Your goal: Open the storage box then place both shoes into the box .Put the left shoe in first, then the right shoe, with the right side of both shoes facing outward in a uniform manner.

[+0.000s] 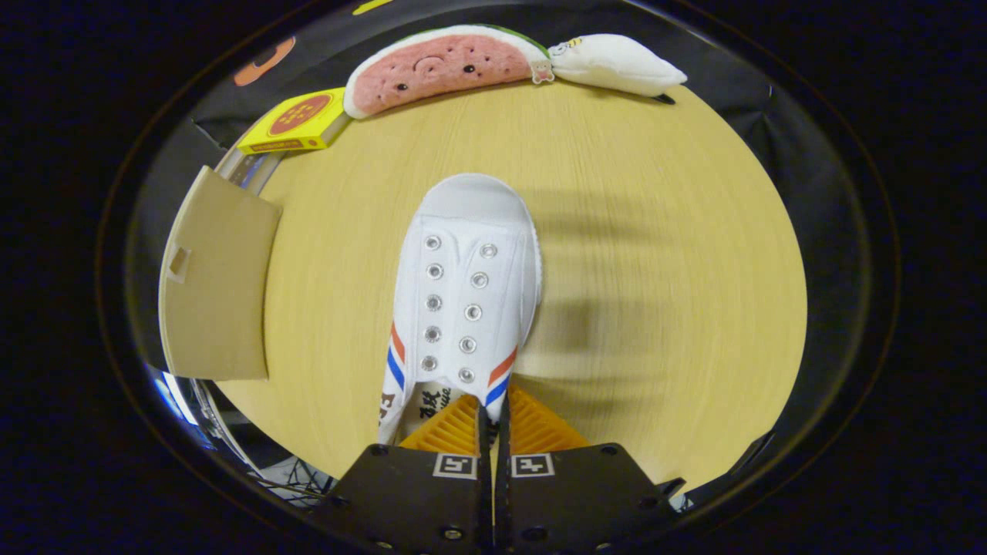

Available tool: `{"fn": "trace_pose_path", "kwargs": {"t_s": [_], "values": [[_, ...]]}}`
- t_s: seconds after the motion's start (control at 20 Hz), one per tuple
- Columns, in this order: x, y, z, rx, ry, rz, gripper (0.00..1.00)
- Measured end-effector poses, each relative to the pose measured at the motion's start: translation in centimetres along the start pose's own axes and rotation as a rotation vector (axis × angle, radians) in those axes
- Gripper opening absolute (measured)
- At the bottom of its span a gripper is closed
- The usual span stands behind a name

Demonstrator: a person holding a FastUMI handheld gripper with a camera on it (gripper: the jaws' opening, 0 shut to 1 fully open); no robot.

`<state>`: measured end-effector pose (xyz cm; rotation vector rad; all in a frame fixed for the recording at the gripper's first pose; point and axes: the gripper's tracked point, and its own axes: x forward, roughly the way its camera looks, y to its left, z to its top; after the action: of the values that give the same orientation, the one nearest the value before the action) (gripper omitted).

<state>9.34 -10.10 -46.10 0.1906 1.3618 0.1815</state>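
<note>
The shoe (463, 301) is showing white cloth with shiny metal eyelets, its collar pinched between the ribbed plastic fingers (532, 428). The surface (655, 254) is showing matt, pale wood grain. At its far edge, a fuzzy watermelon plush (439, 69), a smooth white plush (617, 65) and a glossy yellow carton (297, 122) are lying; a matt cardboard flap (216, 285) is overhanging its left edge.

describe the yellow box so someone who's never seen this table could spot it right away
Start at the round wooden table and look past the white shoe that the hand-held gripper is shut on. At the far edge lies a watermelon-slice plush; the yellow box sits just left of it. It is flat, bright yellow, with a red circle on top.
</note>
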Motion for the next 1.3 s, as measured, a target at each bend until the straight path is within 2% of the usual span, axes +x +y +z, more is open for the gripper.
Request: {"fn": "trace_pose_path", "kwargs": {"t_s": [0.15,0.3,0.65,1.05,1.3], "values": [[-0.9,0.0,0.3,0.052,-0.034,0.063,0.01],[-1.3,0.9,0.0,0.125,-0.012,0.156,0.01],[-6.7,4.9,0.3,0.137,-0.089,0.254,0.01],[-15.6,15.3,2.3,-0.003,-0.210,0.311,0.01],[-18.1,22.6,2.9,-0.082,-0.252,0.301,0.01]]}}
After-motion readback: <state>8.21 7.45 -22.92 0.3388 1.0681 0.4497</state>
